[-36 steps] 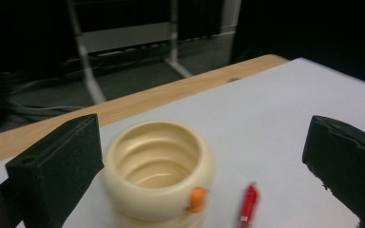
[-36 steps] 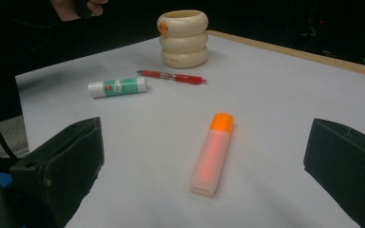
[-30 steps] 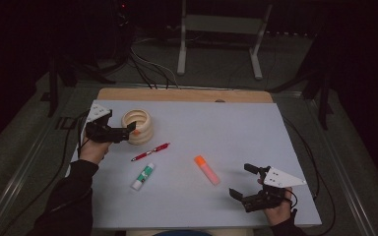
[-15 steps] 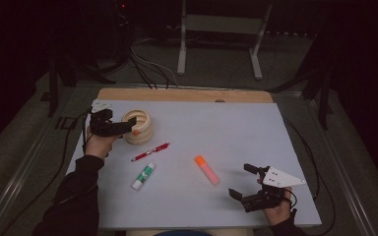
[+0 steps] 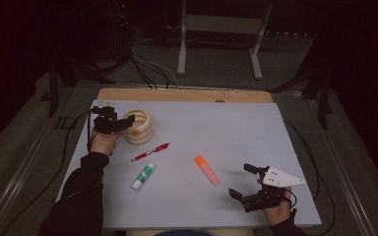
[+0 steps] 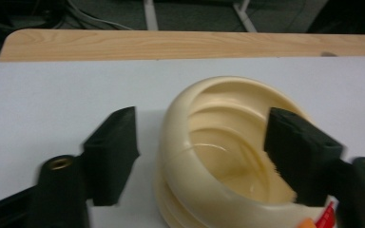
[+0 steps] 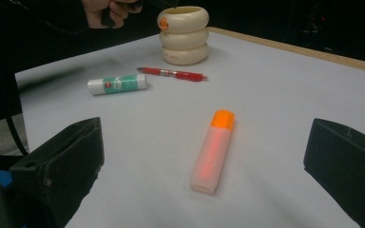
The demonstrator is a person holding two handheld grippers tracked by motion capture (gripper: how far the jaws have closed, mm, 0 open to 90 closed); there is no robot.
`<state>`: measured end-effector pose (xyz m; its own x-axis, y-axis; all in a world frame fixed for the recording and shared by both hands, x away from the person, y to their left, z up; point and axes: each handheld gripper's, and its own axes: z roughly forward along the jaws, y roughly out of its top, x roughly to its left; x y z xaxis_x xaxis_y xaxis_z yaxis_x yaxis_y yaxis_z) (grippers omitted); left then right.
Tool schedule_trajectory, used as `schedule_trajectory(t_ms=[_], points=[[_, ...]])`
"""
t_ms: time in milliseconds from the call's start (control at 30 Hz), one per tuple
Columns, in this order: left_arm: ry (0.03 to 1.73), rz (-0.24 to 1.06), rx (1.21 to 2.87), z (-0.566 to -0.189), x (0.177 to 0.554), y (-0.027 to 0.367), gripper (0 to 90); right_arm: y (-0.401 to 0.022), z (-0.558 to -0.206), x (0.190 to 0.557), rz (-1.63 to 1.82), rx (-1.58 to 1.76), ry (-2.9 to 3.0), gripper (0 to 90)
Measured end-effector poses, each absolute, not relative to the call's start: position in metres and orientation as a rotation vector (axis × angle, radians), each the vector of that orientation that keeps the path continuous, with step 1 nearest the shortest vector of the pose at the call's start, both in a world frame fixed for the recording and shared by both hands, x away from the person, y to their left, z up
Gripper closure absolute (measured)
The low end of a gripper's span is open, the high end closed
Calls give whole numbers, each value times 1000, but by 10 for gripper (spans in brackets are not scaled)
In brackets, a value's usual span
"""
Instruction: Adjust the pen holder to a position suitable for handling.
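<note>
A cream ribbed holder stands at the table's far left. My left gripper is at its rim. In the left gripper view one jaw stands outside the holder and the other over its hollow, with a gap to the wall. My left gripper is open and its jaws have just been closing, with the holder's wall between them. My right gripper rests open near the front right. In its own view my right gripper frames an orange highlighter lying flat, untouched.
A red pen and a green-and-white glue stick lie between the holder and the highlighter. The white table top has a wooden strip along its back edge. Cables and a metal stand lie beyond.
My left gripper has moved right and down onto the holder's rim, and its jaws have narrowed around the wall. The right gripper has stayed where it was.
</note>
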<state>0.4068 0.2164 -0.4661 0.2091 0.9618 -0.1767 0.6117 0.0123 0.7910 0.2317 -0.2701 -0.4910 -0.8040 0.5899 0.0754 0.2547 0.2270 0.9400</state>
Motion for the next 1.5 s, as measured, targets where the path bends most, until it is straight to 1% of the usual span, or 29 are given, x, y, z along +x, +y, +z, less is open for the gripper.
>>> schedule_trajectory(t_ms=[100, 267, 433, 500, 633, 800, 1000, 1267, 1500], points=[[1515, 548, 1682, -469, 409, 216, 392, -270, -491, 232, 1602, 789, 2207, 0], [1556, 533, 1669, -474, 412, 215, 511, -271, -491, 232, 1603, 794, 2207, 0], [1607, 522, 1654, -478, 414, 215, 611, -271, -491, 232, 1598, 796, 2206, 0], [1619, 531, 1653, -478, 414, 214, 626, -271, -491, 232, 1597, 796, 2208, 0], [1652, 546, 1647, -476, 415, 211, 708, -271, -491, 232, 1594, 794, 2210, 0], [1661, 580, 1670, -474, 416, 207, 725, -271, -491, 232, 1595, 797, 2208, 0], [1640, 572, 1674, -470, 414, 205, 763, -272, -491, 232, 1596, 799, 2207, 0], [1586, 576, 1704, -457, 412, 192, 763, -272, -491, 233, 1599, 803, 2206, 0], [1555, 550, 1731, -451, 413, 177, 765, -272, -491, 233, 1599, 804, 2204, 0]])
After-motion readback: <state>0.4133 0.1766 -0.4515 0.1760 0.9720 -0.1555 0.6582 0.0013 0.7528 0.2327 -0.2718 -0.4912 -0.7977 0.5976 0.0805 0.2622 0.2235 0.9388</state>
